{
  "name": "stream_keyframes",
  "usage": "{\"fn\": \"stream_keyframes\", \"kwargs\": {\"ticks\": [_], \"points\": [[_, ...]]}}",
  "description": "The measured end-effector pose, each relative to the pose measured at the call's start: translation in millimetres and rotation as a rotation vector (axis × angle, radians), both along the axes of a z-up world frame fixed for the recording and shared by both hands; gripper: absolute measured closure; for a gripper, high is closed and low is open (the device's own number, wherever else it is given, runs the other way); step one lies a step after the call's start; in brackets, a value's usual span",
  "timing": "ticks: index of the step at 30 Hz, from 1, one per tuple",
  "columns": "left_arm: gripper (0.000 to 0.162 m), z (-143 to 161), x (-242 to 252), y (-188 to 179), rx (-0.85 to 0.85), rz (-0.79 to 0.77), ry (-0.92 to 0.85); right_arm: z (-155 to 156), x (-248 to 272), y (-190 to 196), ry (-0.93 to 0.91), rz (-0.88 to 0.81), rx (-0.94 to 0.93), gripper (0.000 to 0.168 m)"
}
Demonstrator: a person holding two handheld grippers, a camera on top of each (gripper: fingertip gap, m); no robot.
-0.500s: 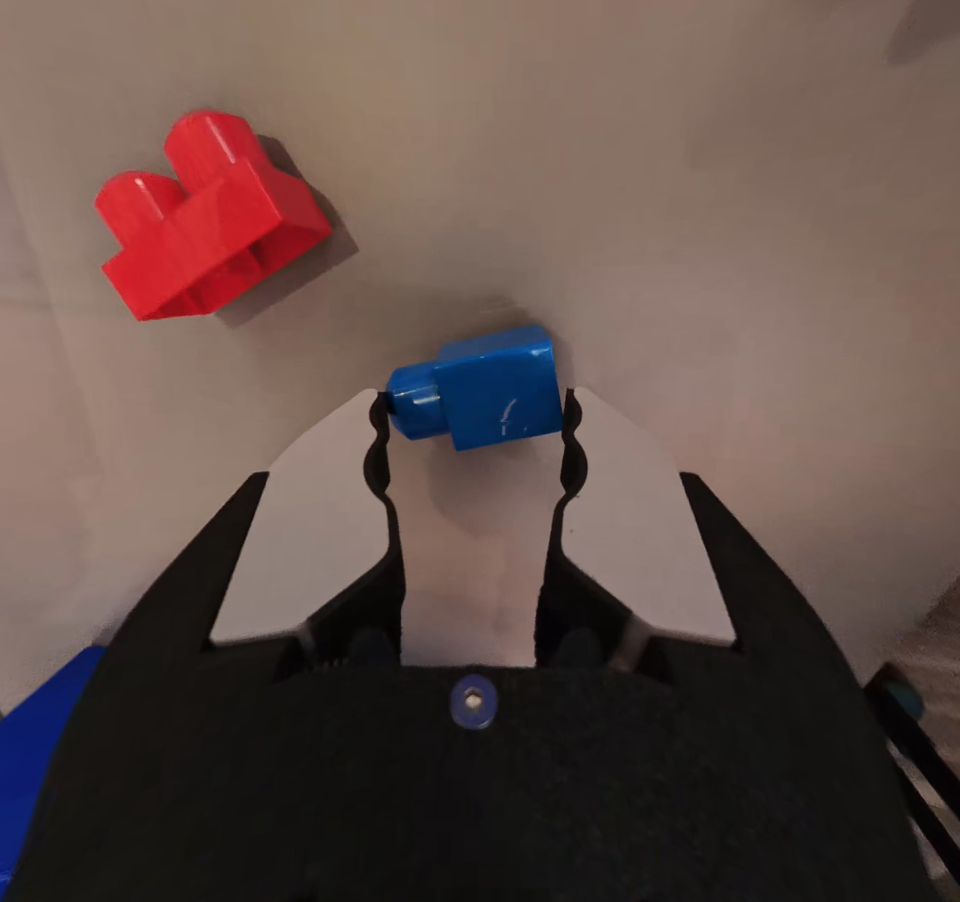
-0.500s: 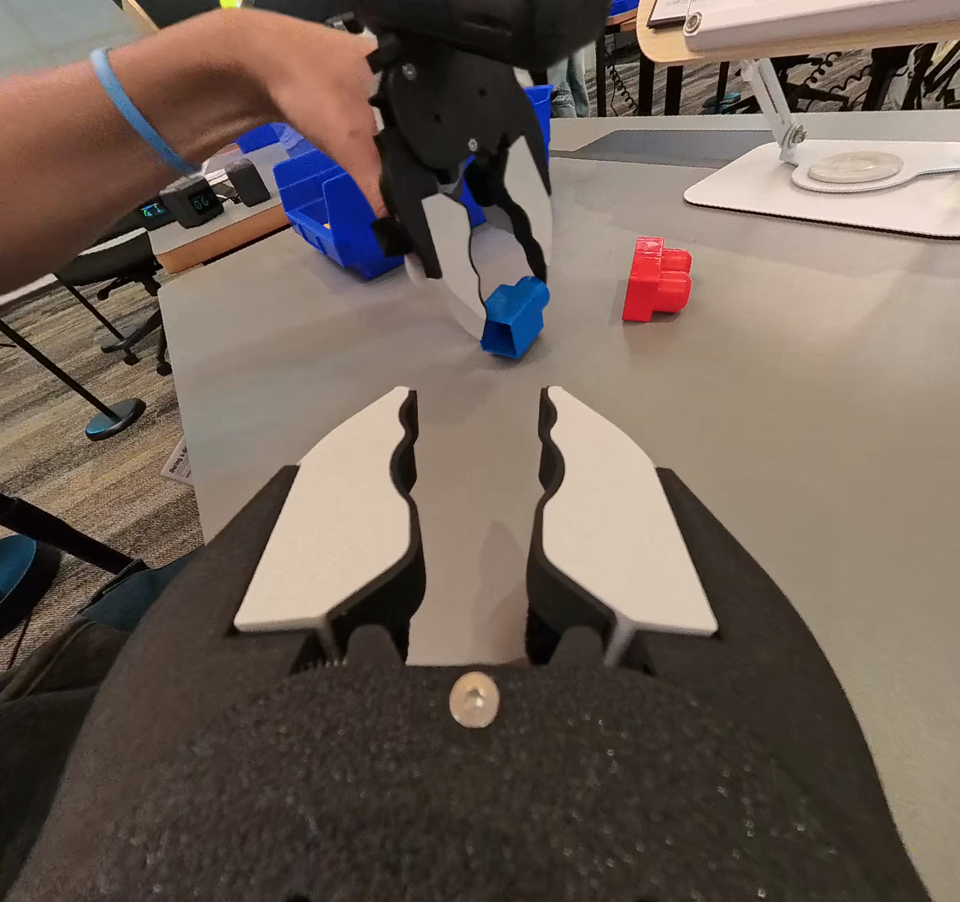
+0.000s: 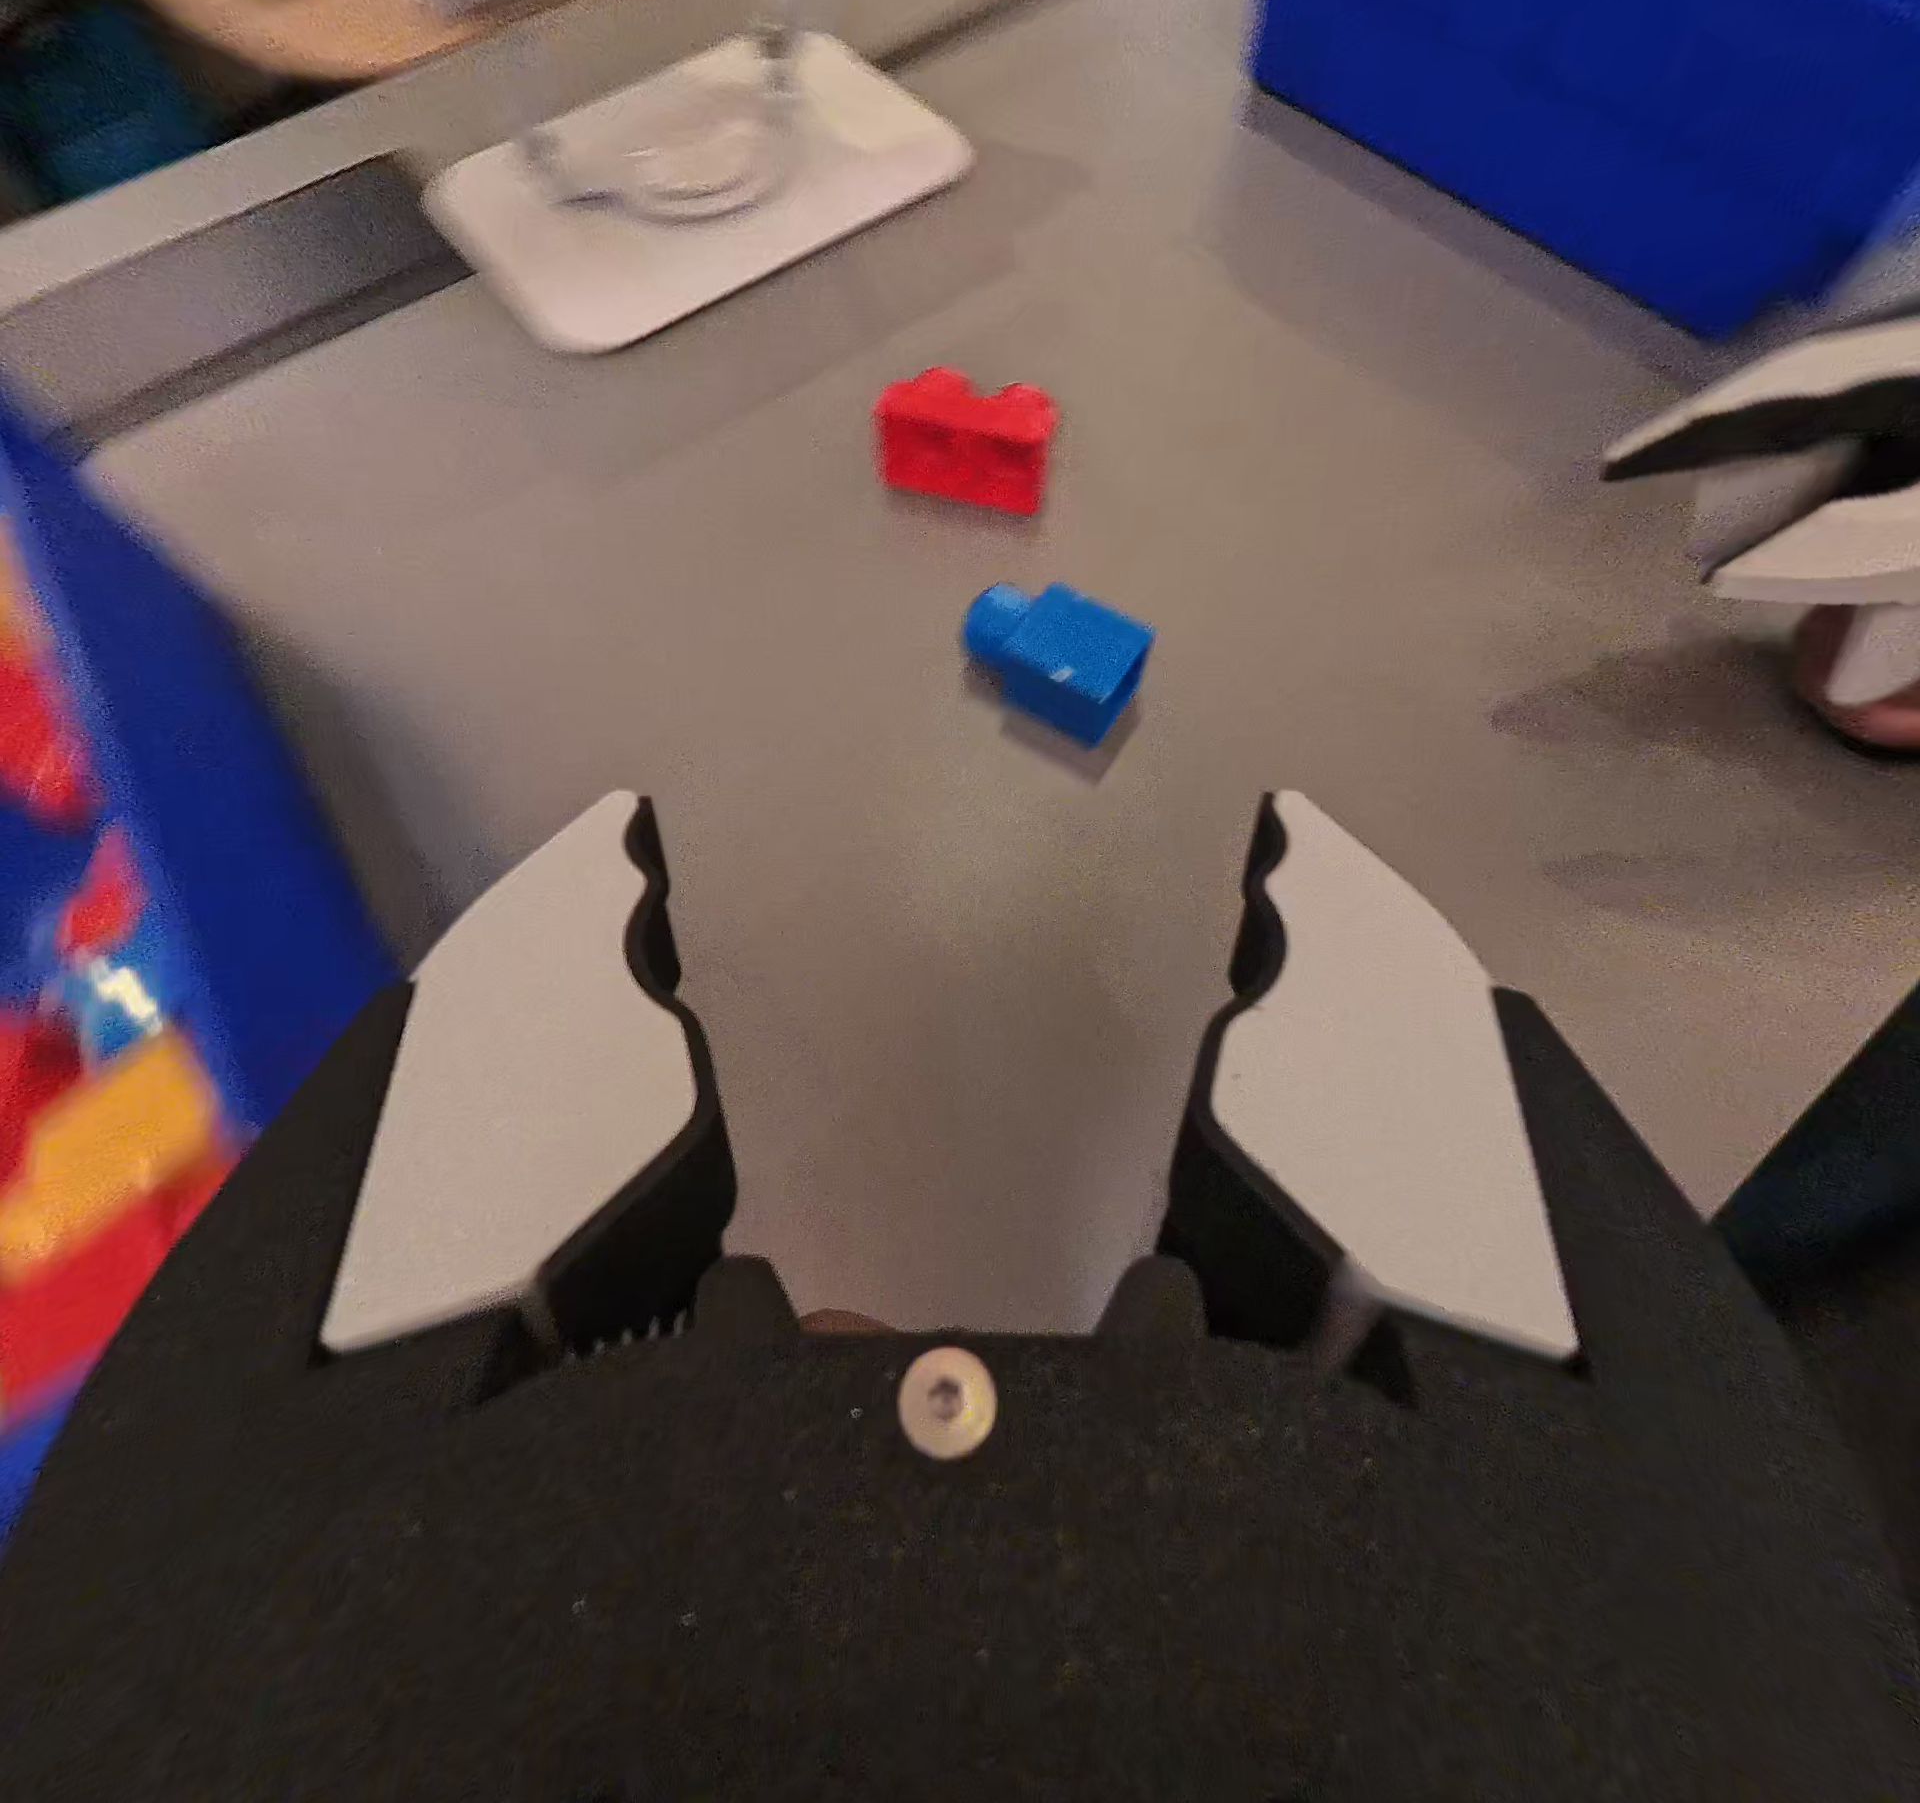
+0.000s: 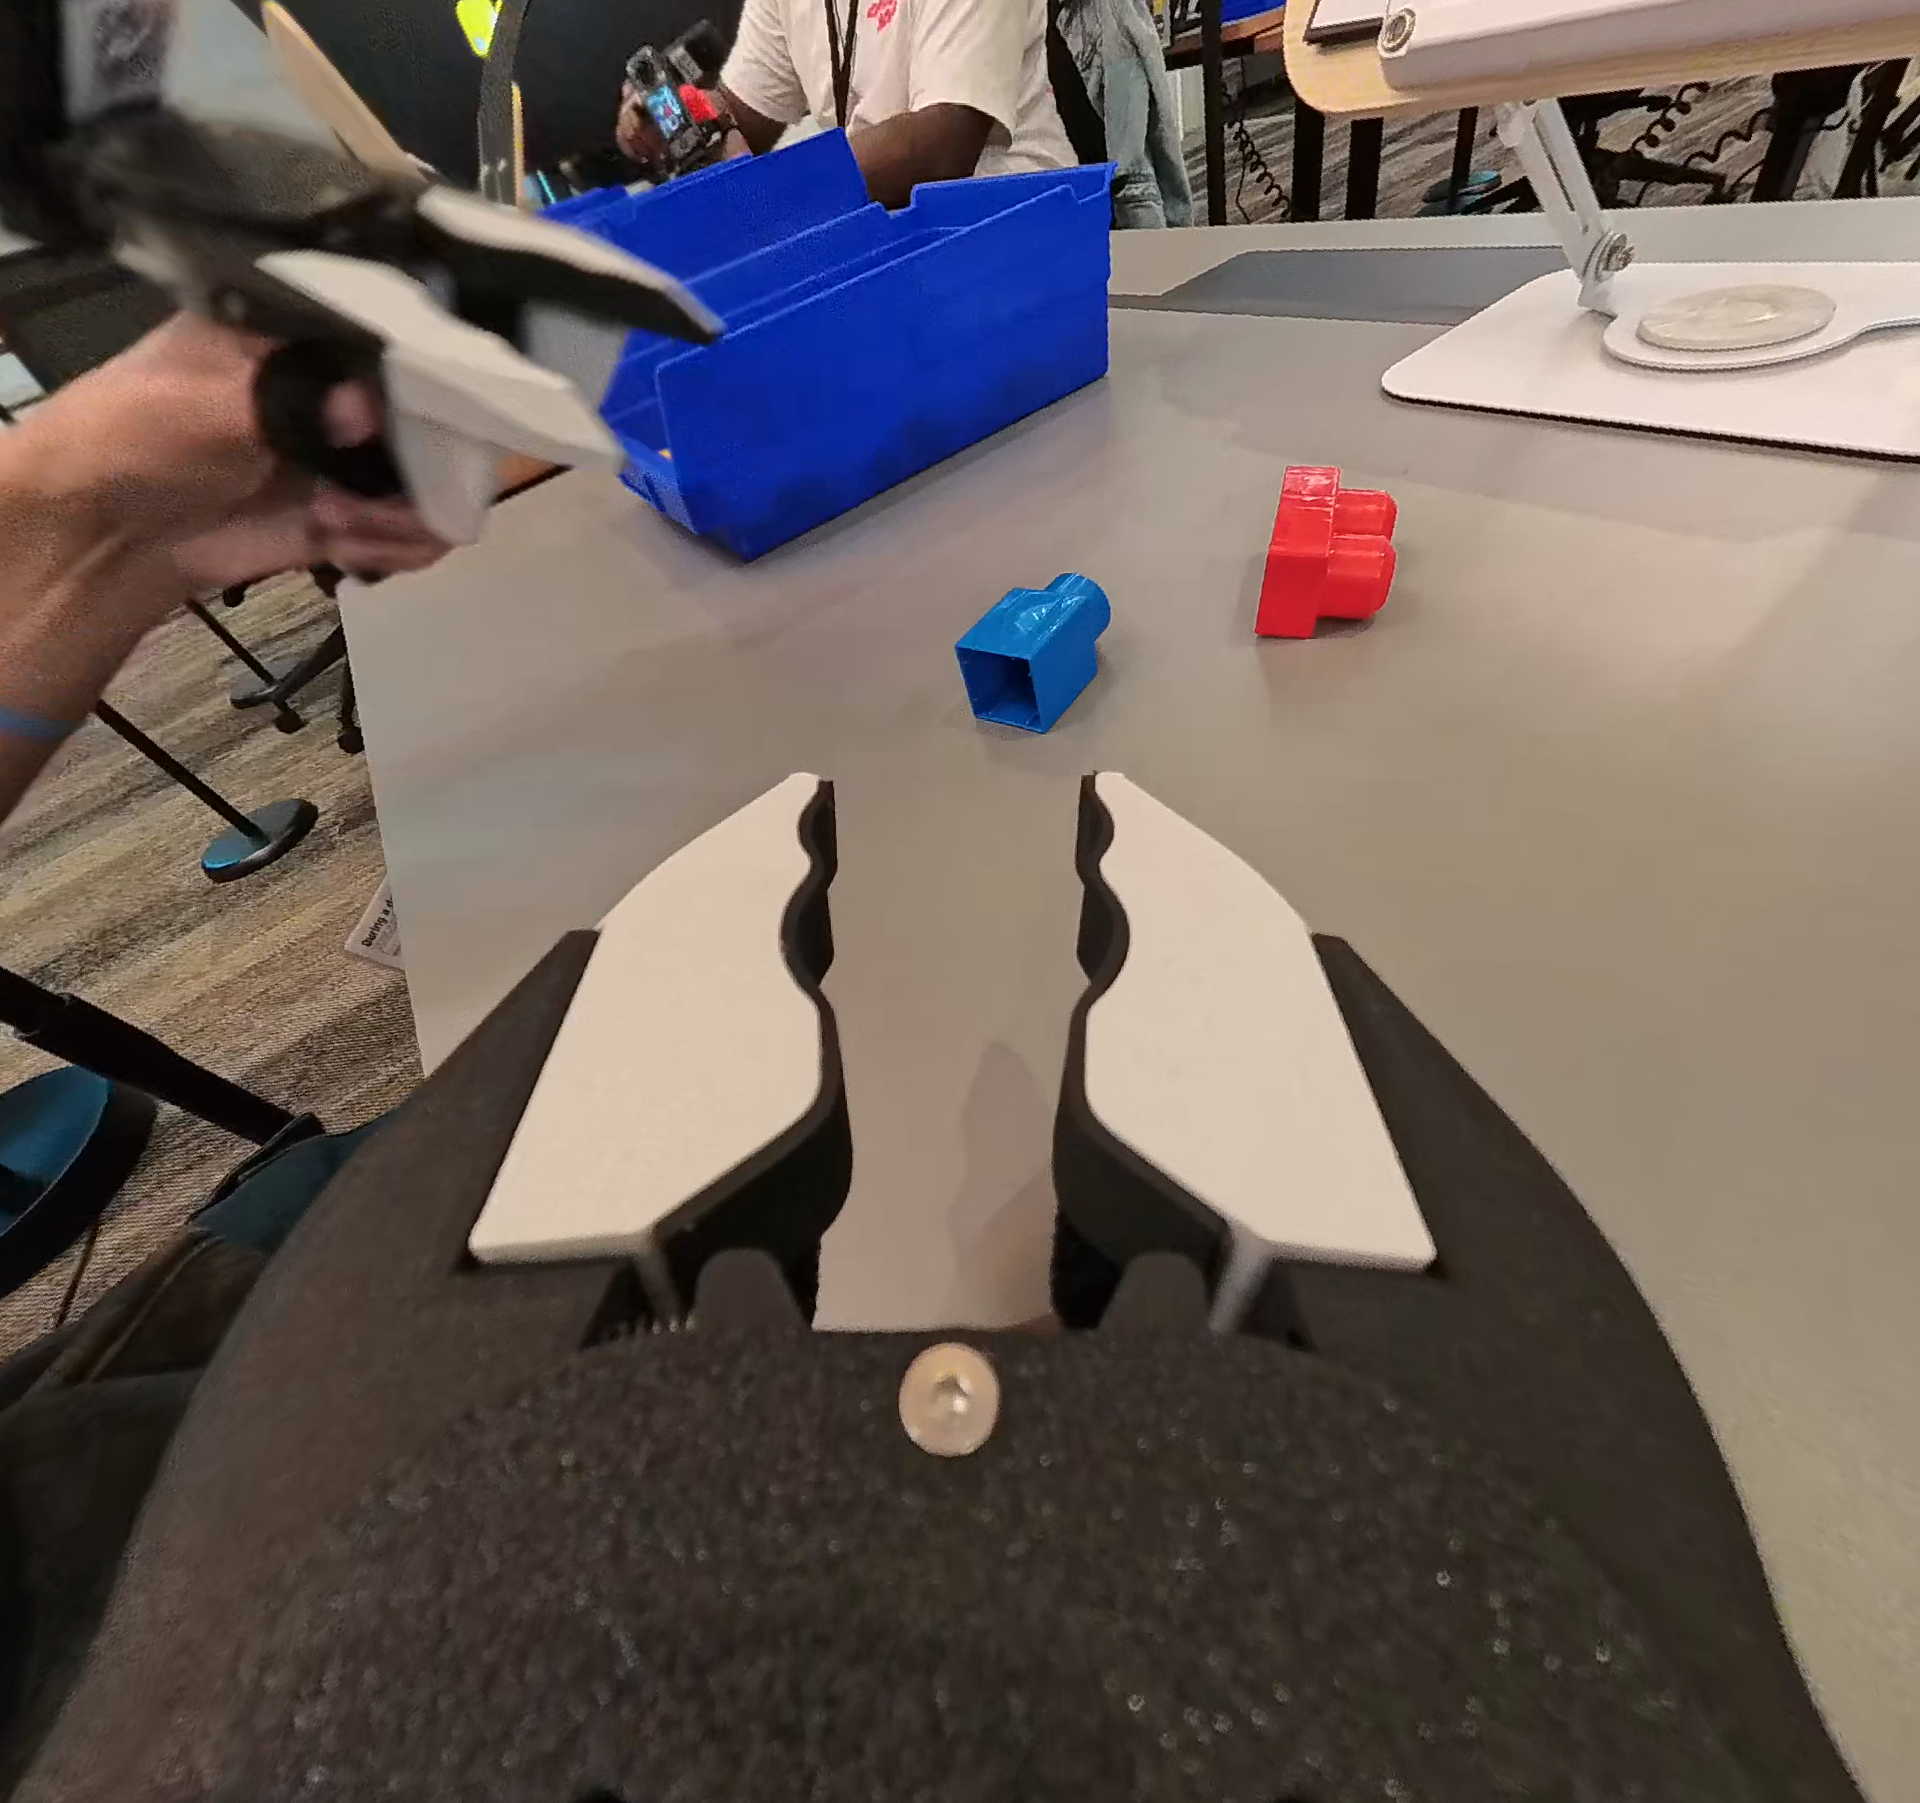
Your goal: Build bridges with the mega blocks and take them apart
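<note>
Early going, by the look of it: blue block (image 4: 1032,653) and red block (image 4: 1325,553) lying loose, well apart on the surface (image 4: 1455,818). No bridge yet. Left gripper (image 3: 951,912) spread, right gripper (image 4: 956,880) parted; both empty.

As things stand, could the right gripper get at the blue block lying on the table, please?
Probably yes: the right gripper is open, the blue block lies just ahead on bare table, and the red block sits clear.

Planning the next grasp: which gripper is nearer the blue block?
Right, as far as these views show. The right gripper sits just short of the blue block, pointing at it. The left gripper is raised off toward the bin.
</note>
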State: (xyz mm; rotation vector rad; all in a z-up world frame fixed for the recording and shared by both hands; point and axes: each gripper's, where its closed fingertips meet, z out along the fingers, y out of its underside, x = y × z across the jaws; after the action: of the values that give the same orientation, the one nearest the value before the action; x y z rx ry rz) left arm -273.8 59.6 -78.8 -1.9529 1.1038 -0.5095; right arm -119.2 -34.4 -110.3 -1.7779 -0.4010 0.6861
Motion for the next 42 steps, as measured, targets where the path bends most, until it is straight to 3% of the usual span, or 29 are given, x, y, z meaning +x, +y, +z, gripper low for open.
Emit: {"fn": "stream_keyframes", "kwargs": {"ticks": [5,8,11,13,19,24,27,33,37,41,42], "points": [[0.054,-31,-130,-35,-0.116,0.472,-0.277,-1,0,0,0.003,0.001,-0.006,0.124],[0.057,-42,-180,-55,-0.141,0.64,-0.408,-1,0,1,0.0,0.0,-0.009,0.124],[0.063,-24,-195,-51,-0.117,0.645,-0.412,-2,0,1,-0.004,0.0,-0.016,0.124],[0.065,-9,-196,-28,-0.13,0.626,-0.336,-3,0,2,-0.005,0.002,-0.024,0.124],[0.069,7,-206,105,-0.219,0.698,-0.035,-3,-1,2,-0.004,0.005,-0.023,0.124],[0.074,-19,-207,182,-0.374,0.784,0.105,-2,-1,1,-0.007,0.006,-0.012,0.124],[0.076,-47,-213,195,-0.502,0.842,0.153,-2,-2,0,-0.013,0.011,-0.012,0.125],[0.081,-86,-241,196,-0.586,0.968,0.235,-3,-4,-1,-0.025,0.022,-0.009,0.125],[0.096,-104,-245,196,-0.631,0.975,0.233,-3,-6,-1,-0.027,0.032,-0.013,0.126],[0.134,-97,-245,205,-0.584,0.98,0.184,-3,-5,-1,-0.019,0.034,-0.018,0.126],[0.134,-93,-241,207,-0.584,0.967,0.153,-3,-5,-1,-0.018,0.035,-0.019,0.126]]}}
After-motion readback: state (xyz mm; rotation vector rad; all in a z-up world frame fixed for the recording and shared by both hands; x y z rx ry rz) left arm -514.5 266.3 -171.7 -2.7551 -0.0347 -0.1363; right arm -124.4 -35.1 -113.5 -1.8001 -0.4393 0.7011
